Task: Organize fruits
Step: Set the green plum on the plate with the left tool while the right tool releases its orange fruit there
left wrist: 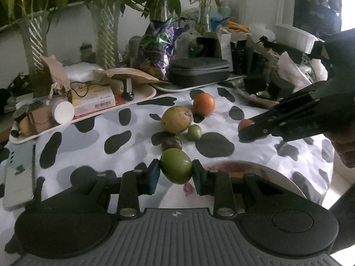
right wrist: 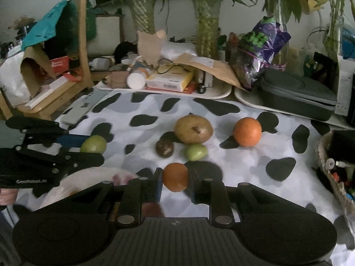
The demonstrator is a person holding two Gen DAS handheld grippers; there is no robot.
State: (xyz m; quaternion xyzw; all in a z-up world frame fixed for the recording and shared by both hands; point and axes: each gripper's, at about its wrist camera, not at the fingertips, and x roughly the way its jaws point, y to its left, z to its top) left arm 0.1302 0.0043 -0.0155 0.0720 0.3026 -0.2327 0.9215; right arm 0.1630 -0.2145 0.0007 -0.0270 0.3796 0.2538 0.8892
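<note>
My left gripper (left wrist: 176, 174) is shut on a green fruit (left wrist: 176, 169), held above the rim of a white plate (left wrist: 277, 177). My right gripper (right wrist: 175, 180) is shut on a small orange fruit (right wrist: 175, 176), held just above the cloth beside the plate (right wrist: 88, 177). On the cow-print cloth lie a yellow-brown pear (left wrist: 176, 119), an orange (left wrist: 203, 103), a small green fruit (left wrist: 194, 132) and a dark brown fruit (left wrist: 171, 143). The right gripper also shows in the left wrist view (left wrist: 250, 130), and the left gripper in the right wrist view (right wrist: 88, 148).
Cluttered white trays (left wrist: 142, 98) with boxes, a bottle and a black case (left wrist: 198, 72) line the far side. A phone (left wrist: 18, 173) lies at the left. A woven basket (right wrist: 332, 173) stands at the right. Potted plants stand behind.
</note>
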